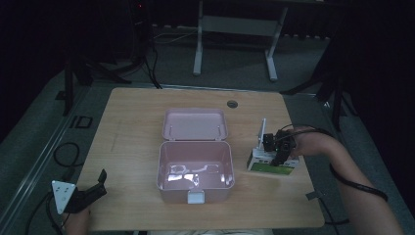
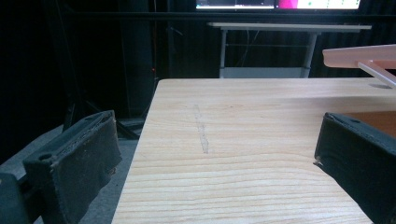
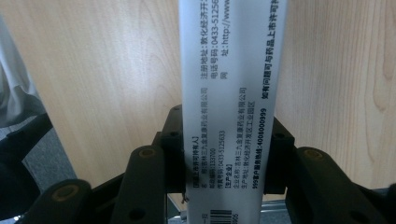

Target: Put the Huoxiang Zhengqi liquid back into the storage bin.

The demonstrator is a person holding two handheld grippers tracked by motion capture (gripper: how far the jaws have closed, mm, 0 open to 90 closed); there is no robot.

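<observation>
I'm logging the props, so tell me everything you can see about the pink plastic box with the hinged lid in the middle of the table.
The pink plastic box is a rounded-corner rectangle of smooth, glossy-looking plastic, sitting upright near the middle of the light wooden table. Its hinged lid is swung fully open and lies back on the far side. A pale latch tab sticks out at the front edge. The inside shows glare and holds nothing I can make out. Neither gripper touches it.
</observation>
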